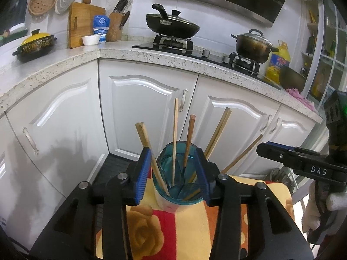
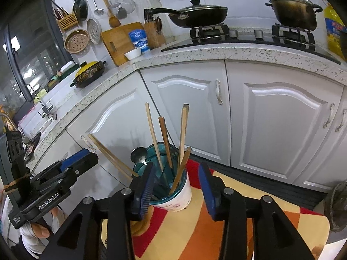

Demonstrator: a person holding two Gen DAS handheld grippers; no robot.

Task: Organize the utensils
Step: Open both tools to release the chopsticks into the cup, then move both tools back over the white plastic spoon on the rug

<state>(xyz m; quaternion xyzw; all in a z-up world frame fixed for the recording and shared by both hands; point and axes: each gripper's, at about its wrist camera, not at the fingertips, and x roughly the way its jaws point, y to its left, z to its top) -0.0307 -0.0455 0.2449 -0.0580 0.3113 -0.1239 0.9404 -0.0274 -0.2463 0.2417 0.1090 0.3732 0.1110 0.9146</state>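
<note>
A blue-rimmed utensil cup (image 1: 171,191) stands on a small table with a flowered cloth (image 1: 151,234). Several wooden chopsticks (image 1: 175,140) stand in it. In the right wrist view the cup (image 2: 173,195) also holds a metal spoon (image 2: 138,155) next to the chopsticks (image 2: 166,142). My left gripper (image 1: 173,174) is open, with its blue pads on either side of the cup and apart from it. My right gripper (image 2: 176,191) is open and empty, just right of the cup. The right gripper (image 1: 288,153) shows side-on in the left wrist view, and the left gripper (image 2: 71,164) in the right wrist view.
White cabinet doors (image 1: 141,108) and a speckled counter (image 1: 162,56) lie behind the table. On the counter stand a black wok (image 1: 171,25), a steel pot (image 1: 252,45), a knife block (image 1: 116,27), a cutting board (image 1: 80,25) and a yellow-lidded pot (image 1: 34,45). A sink tap (image 2: 32,95) is at the left.
</note>
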